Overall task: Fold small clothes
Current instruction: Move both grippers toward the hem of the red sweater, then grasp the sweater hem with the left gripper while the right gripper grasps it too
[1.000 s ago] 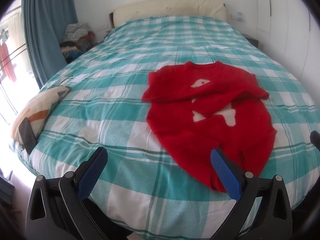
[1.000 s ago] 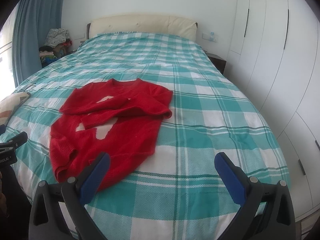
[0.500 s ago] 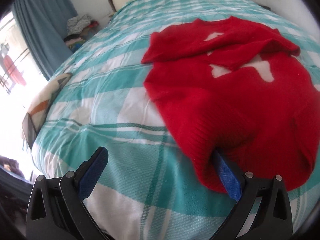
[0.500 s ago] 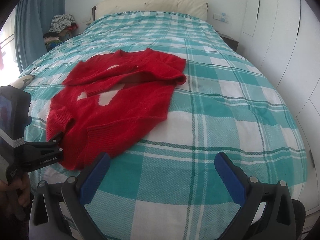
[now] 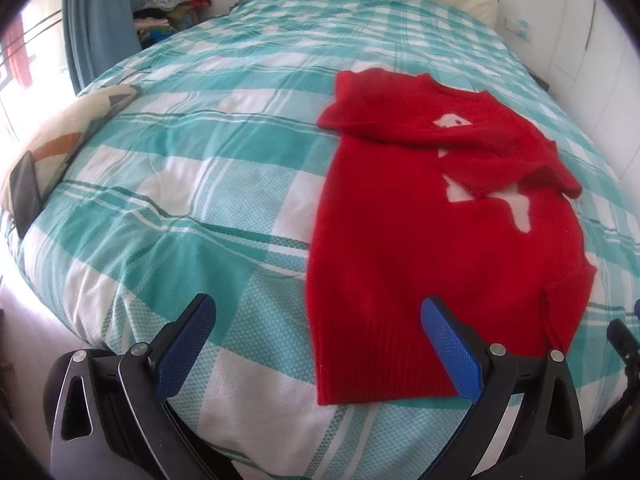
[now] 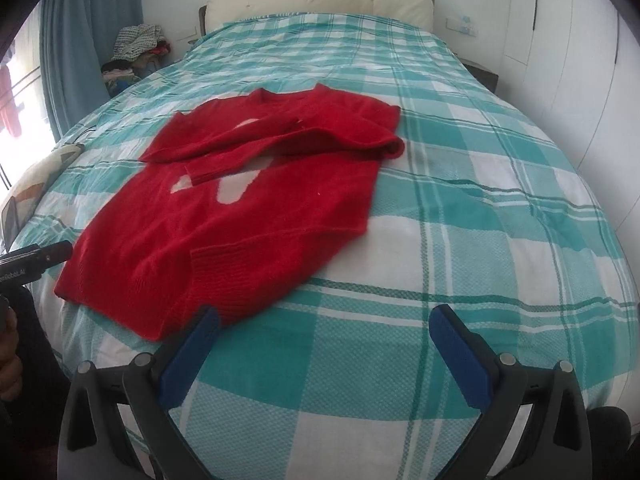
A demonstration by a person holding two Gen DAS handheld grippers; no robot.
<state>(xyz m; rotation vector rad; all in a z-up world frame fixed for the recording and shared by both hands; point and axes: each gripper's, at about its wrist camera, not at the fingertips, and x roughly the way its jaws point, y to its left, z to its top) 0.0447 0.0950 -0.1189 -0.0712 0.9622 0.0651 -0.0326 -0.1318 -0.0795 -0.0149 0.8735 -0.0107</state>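
The red knitted sweater with white patches on its chest [image 5: 432, 240] lies flat on the bed [image 5: 192, 184], hem toward me, collar toward the far headboard. Both sleeves are already crossed over the chest, so I judge the sleeve folds done and the bottom-to-top fold of the body the step in hand. The near right corner of the ribbed hem is rumpled and turned over on itself in the right wrist view.

My left tool [image 5: 318, 344] hovers over the near hem with its blue pads spread wide, gripping nothing; its right pad overlaps the hem in the picture, but I cannot tell whether it touches. My right tool [image 6: 324, 354] is just as wide open and empty, with its left pad at the sweater's near right corner and the rest over bare teal-and-white checked bedcover.

Next, I reckon each tool needs to drop onto a hem corner, pinch the knit, and carry the hem up toward the collar. The rumpled corner wants smoothing first, or the fold may come out crooked.

Further out, a patterned cushion with a dark phone leaning on it [image 5: 28, 196] sits at the bed's left edge, and a pile of clothes [image 6: 136, 52] stands by the blue curtain far left.
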